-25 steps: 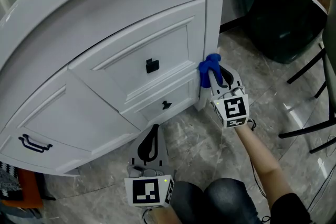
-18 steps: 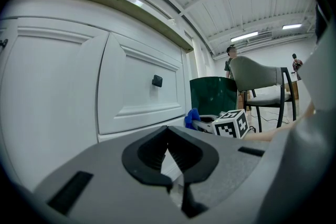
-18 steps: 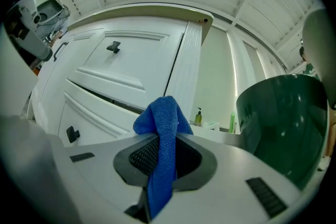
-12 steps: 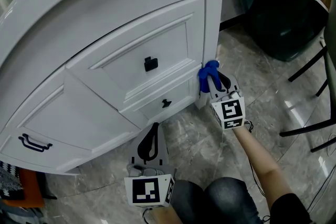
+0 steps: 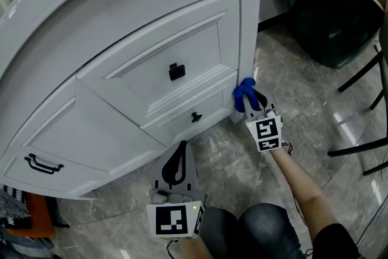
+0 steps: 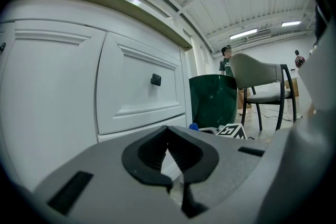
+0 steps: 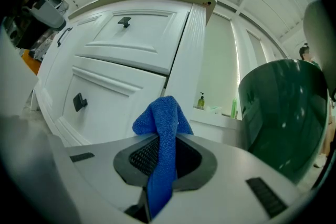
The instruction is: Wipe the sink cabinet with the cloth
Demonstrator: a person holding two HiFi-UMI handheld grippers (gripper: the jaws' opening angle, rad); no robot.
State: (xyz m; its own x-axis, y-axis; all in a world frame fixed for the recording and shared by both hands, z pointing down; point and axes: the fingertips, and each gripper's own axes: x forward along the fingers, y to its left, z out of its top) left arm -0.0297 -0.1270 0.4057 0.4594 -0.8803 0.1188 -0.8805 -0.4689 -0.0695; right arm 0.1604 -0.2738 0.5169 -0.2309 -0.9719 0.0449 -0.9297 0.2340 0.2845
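The white sink cabinet (image 5: 151, 57) curves across the head view, with two drawers bearing small black knobs (image 5: 176, 71). My right gripper (image 5: 250, 97) is shut on a blue cloth (image 5: 244, 93), which touches the foot of the cabinet's right corner post (image 5: 248, 27). In the right gripper view the cloth (image 7: 161, 144) hangs folded between the jaws, the post (image 7: 189, 55) just beyond it. My left gripper (image 5: 175, 168) hangs low near the floor, below the drawers, jaws together and holding nothing (image 6: 169, 150).
A dark green bin (image 5: 330, 21) stands on the grey marble floor (image 5: 291, 100) to the right of the cabinet. Black chair legs (image 5: 361, 106) cross the far right. A black bar handle (image 5: 41, 165) sits on the cabinet's lower left door. Bottles (image 7: 201, 100) stand behind the post.
My right gripper with the cloth has slid down the corner post toward the floor. The left gripper has stayed put.
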